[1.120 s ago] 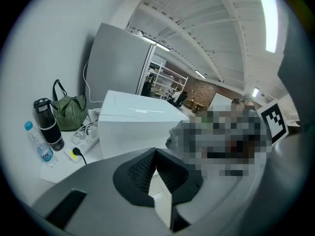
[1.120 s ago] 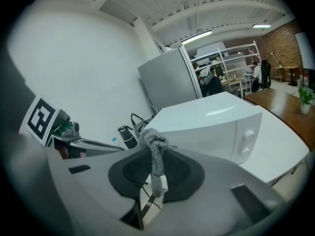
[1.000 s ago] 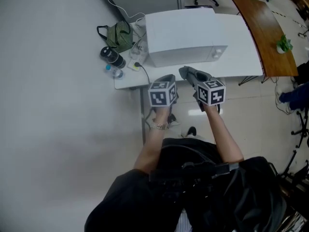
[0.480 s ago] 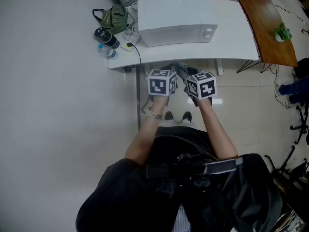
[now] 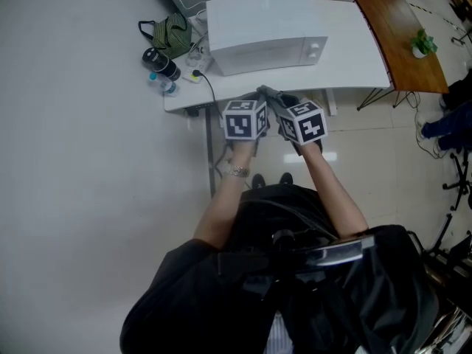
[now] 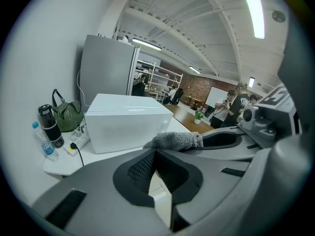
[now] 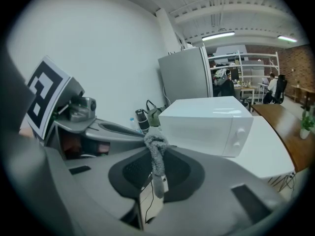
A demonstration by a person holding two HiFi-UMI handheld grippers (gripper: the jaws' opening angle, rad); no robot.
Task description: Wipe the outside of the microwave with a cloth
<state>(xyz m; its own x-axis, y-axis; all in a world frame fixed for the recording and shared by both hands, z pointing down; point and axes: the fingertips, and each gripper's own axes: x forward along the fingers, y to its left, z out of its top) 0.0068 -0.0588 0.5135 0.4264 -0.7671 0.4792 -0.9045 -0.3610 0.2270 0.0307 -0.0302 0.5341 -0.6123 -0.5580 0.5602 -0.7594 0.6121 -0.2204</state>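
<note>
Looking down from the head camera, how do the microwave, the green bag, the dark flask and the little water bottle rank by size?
1. microwave, by far the largest
2. green bag
3. dark flask
4. water bottle, smallest

All share one tabletop, so nearness hardly skews this.

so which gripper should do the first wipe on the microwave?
Right, probably. The right gripper is shut on the cloth and faces the microwave. The left gripper is shut with nothing between its jaws.

Microwave (image 5: 258,24) on the table (image 5: 358,54), bag (image 5: 168,34), flask (image 5: 160,63) and bottle (image 5: 169,87) at its left.
</note>
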